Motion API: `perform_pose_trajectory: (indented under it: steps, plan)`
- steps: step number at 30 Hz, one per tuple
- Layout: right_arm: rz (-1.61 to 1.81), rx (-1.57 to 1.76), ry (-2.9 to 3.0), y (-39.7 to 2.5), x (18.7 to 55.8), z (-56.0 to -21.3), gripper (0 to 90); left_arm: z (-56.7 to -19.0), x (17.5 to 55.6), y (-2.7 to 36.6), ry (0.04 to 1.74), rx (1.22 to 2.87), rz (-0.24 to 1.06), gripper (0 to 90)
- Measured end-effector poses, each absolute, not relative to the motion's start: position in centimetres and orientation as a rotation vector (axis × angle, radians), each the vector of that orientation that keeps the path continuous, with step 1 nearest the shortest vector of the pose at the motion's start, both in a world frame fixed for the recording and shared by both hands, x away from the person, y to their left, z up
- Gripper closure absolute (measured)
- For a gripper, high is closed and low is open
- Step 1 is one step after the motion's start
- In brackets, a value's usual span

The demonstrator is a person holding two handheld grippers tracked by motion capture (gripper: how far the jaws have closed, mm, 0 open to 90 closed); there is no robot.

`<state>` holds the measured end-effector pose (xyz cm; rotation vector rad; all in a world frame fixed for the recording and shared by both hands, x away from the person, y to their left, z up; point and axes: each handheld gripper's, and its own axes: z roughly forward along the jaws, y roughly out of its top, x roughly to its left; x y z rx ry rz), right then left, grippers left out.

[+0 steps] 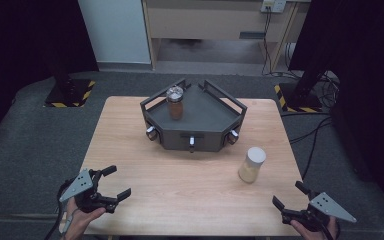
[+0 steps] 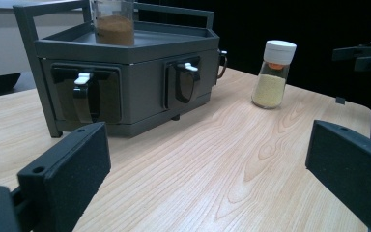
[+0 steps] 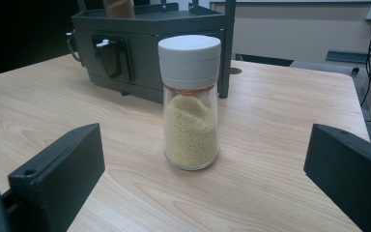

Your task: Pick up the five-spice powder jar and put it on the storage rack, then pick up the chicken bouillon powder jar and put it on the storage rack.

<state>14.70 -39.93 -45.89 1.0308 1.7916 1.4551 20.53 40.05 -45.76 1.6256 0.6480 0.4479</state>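
Brown-filled jar (image 2: 113,21) beyond the left gripper (image 2: 207,169) loses its lid to the top edge (jaw tips cropped below too).

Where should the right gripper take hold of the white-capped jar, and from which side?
Probably the glass body below the cap, fingers level, coming straight from the near side. The jar stands upright on the table, clear of the rack, and the right gripper already faces it, open.

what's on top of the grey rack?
One jar of brown powder with a metal lid stands on the grey rack, toward its back left. The rest of the top tray looks bare. What is inside the rack's body is covered by its walls.
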Motion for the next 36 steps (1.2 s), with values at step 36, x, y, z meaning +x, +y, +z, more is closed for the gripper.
perform_pose_trajectory:
  steps: [36]
  plan:
    - [1.505, 0.999, 1.807, -42.3, 14.8, -43.0, 1.1, -45.5, 20.2, 39.6, 0.653, 1.653, 0.46, 0.9]
